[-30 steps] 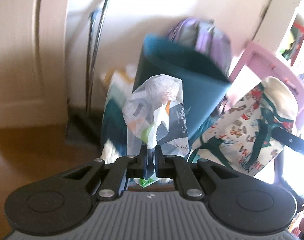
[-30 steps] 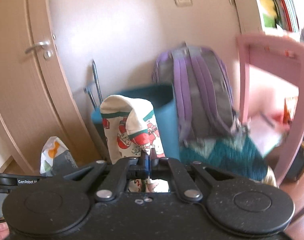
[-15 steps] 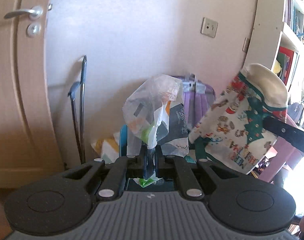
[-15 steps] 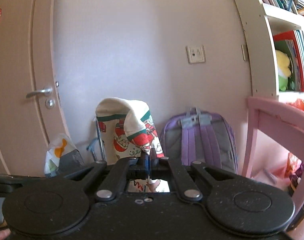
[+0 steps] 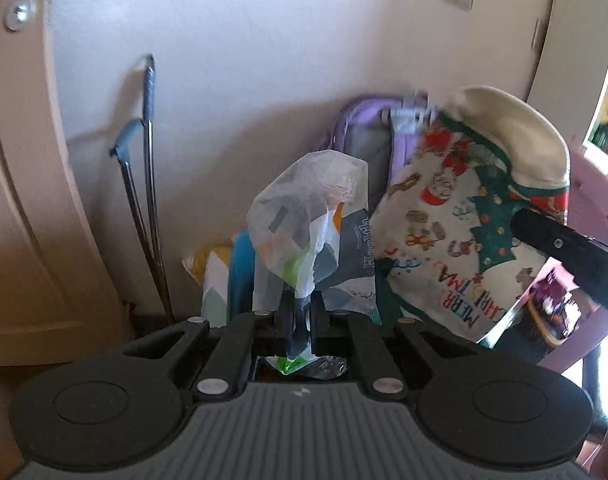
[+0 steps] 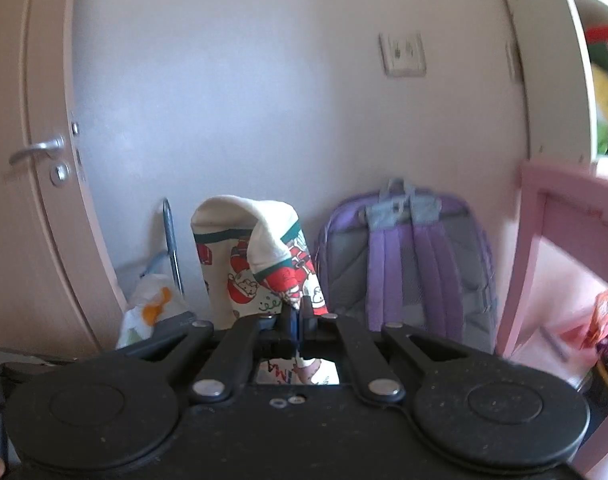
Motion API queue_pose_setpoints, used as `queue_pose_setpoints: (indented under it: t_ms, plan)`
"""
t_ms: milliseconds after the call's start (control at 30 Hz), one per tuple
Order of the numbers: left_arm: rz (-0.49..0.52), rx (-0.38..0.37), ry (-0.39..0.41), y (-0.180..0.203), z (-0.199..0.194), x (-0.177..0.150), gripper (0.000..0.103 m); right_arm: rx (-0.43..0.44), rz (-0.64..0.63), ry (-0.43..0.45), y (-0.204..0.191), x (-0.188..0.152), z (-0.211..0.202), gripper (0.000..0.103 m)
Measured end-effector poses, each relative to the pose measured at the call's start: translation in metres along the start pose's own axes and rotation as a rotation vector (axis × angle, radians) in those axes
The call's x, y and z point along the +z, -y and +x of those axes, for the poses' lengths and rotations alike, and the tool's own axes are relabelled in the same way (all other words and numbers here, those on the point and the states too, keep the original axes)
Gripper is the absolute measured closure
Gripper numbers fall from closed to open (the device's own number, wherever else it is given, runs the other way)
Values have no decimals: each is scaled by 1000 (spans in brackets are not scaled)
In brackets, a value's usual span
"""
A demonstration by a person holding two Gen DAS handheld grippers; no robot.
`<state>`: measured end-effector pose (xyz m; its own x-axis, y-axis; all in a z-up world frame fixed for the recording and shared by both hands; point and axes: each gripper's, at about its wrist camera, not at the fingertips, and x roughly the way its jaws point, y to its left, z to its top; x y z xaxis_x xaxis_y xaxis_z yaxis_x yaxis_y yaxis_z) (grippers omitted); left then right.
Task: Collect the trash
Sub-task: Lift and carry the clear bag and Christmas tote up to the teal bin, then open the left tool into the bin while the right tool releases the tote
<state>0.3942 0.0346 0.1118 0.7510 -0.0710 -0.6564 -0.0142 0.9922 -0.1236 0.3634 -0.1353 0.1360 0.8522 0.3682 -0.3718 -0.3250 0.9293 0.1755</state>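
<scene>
Left hand-held gripper (image 5: 300, 322): pinching the crumpled translucent plastic bag (image 5: 309, 220) by its neck, keeping it aloft.

Right hand-held gripper (image 6: 295, 326): clamping a cream Christmas-print sock (image 6: 260, 264), likewise lifted, both seemingly heading binwards before the purple backpack (image 6: 407, 264).

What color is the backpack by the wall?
Purple with grey panels; the backpack shows best in the right wrist view.

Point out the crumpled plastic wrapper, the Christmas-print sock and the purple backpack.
crumpled plastic wrapper (image 5: 304, 216), left wrist view, translucent upper body.
Christmas-print sock (image 6: 260, 264), right wrist view, folded cream toe.
purple backpack (image 6: 407, 264), right wrist view, straps.
</scene>
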Motion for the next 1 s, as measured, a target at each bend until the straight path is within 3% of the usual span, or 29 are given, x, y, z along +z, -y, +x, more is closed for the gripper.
queue_pose_setpoints:
  t_ms: [400,567,633,833,900,933,1000]
  plan:
    - [99,30,-185,13,78,-15,96,-5,-40,-208,6,-57,51,102]
    - [133,26,-236,18,88,-18,96,-12,-45,-249,4,-63,53,95]
    - [125,29,-253,17,91,-19,95,-12,-49,-257,3,-64,53,88]
    - [91,13,-282,14,88,-23,89,-14,-52,-260,4,-64,44,83]
    - [84,10,-274,14,83,-23,75,-12,-50,-254,7,-63,40,72]
    - [80,10,-266,14,79,-24,70,-9,-51,-249,7,-62,34,71]
    - [75,11,-243,15,70,-23,43,-7,-50,-246,7,-61,27,72]
